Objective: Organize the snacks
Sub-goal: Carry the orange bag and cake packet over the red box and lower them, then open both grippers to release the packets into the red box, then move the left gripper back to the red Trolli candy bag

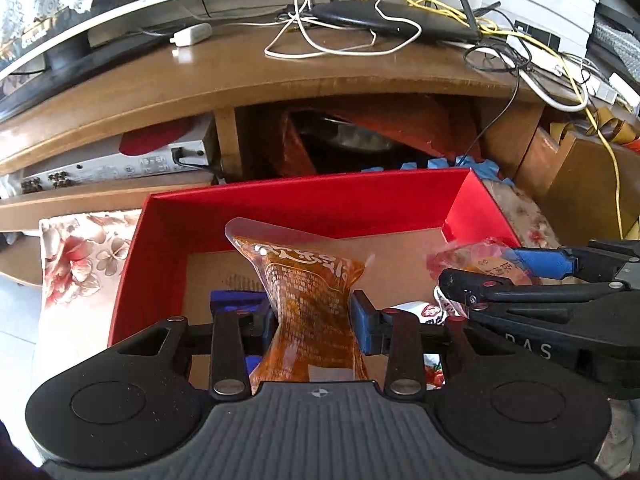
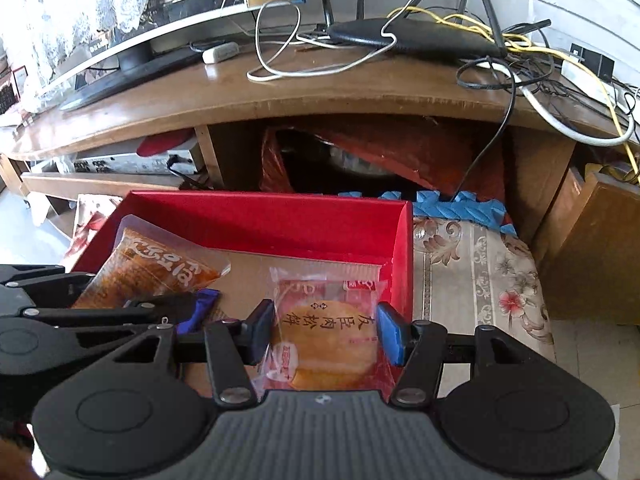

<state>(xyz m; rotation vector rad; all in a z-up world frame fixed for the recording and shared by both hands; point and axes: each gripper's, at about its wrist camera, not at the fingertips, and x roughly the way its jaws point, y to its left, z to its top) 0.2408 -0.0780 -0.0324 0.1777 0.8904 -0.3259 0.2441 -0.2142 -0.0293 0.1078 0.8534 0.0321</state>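
Observation:
My left gripper [image 1: 314, 320] is shut on an orange snack packet [image 1: 310, 280], pinching it at the waist over the open red box [image 1: 304, 200]. My right gripper [image 2: 326, 330] is shut on a clear packet holding a round pastry [image 2: 332, 336], near the box's right wall. From the right wrist view the orange snack packet [image 2: 156, 268] and the left gripper's fingers [image 2: 120, 308] show at the left. In the left wrist view the right gripper's fingers [image 1: 532, 258] reach in from the right with the pastry packet [image 1: 476, 258]. A white and red packet [image 1: 420, 312] lies on the box's cardboard floor.
The red box [image 2: 280, 216] rests on a floral cloth [image 2: 480, 264] in front of a wooden TV stand [image 1: 280, 76]. A router [image 1: 392, 20], tangled cables and a TV base sit on top. A silver player [image 1: 120, 164] fills the lower shelf. Blue foam mat [image 2: 460, 210] lies behind the box.

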